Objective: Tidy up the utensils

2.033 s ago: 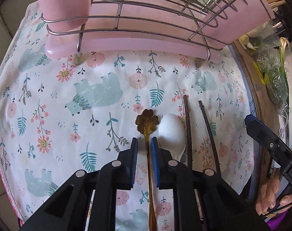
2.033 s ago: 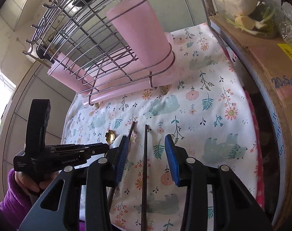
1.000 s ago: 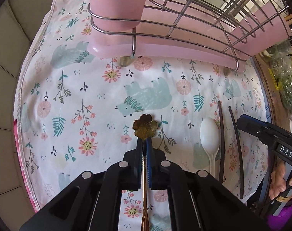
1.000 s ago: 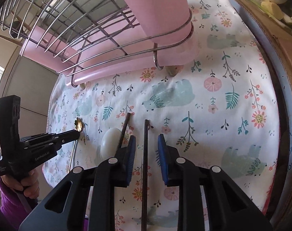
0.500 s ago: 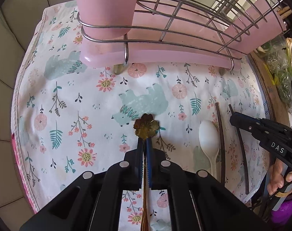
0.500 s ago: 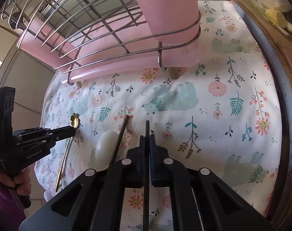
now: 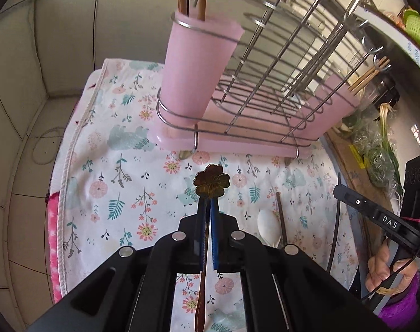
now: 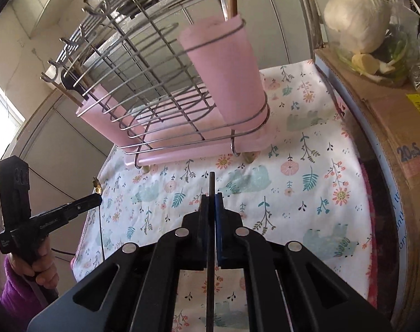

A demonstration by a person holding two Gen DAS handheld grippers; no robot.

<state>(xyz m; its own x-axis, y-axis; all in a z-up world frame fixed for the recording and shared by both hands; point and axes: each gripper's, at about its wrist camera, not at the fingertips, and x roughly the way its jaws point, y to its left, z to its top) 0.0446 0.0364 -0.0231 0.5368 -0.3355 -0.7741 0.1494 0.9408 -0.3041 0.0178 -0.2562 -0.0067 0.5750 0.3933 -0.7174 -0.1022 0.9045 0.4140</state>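
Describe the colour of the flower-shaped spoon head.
Dark gold, brassy; the flower-shaped spoon head shows best in the left wrist view.

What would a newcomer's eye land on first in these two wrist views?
Probably the pink-and-wire dish rack standing at the far end of the floral cloth. Next, the left gripper shut on a gold spoon with a flower-shaped end, and the right gripper shut on a dark chopstick. A white spoon and a second chopstick lie on the cloth.
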